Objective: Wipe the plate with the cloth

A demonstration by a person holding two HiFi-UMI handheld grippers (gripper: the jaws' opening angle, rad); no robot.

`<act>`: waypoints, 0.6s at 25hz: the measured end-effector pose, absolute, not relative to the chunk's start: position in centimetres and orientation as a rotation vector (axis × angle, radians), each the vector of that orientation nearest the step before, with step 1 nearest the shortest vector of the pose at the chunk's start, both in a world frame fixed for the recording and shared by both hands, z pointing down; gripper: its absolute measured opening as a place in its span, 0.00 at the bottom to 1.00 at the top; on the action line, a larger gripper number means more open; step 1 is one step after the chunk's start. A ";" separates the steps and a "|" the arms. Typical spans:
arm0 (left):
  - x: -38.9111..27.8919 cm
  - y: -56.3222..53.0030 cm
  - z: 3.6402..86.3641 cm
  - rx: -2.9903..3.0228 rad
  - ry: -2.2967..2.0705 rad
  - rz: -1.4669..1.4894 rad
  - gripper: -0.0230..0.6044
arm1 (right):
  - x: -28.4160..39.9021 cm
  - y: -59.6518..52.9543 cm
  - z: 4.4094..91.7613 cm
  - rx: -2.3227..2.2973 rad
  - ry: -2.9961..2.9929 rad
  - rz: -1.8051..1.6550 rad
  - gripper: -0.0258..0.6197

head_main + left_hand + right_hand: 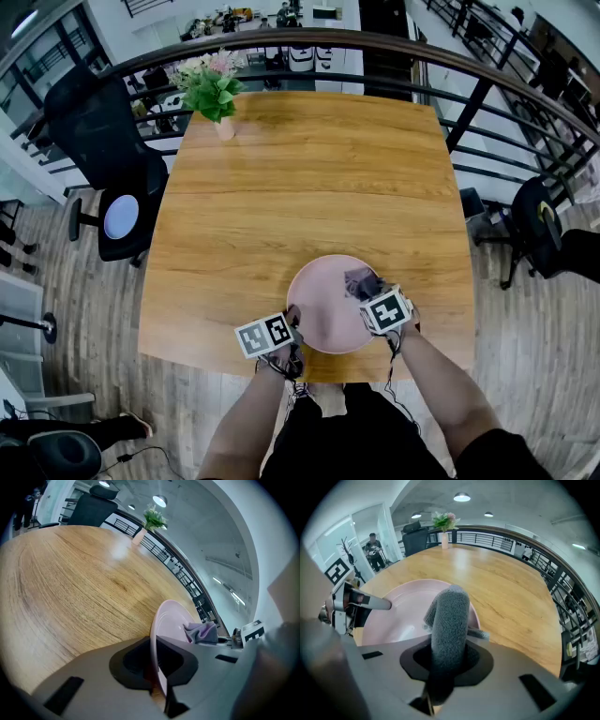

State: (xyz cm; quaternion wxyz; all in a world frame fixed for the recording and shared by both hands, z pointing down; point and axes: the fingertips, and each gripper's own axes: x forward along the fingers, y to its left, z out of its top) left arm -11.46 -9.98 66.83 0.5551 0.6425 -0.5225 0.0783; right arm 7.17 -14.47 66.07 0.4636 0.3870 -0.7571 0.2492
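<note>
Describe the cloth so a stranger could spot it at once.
On the wooden table, a pink plate sits at the near edge. On its right side is the cloth: a grey fuzzy wad pinched in the right tongs, the only soft thing there.

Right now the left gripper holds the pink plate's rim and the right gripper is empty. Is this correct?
No: the right gripper is not empty; its fingers are shut on a grey cloth, as the right gripper view shows. The left gripper holds the pink plate by its rim.
</note>
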 end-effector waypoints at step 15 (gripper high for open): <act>-11.4 -10.0 66.3 1.582 -1.163 0.147 0.12 | 7.2 -17.5 56.2 1.374 -2.278 0.663 0.15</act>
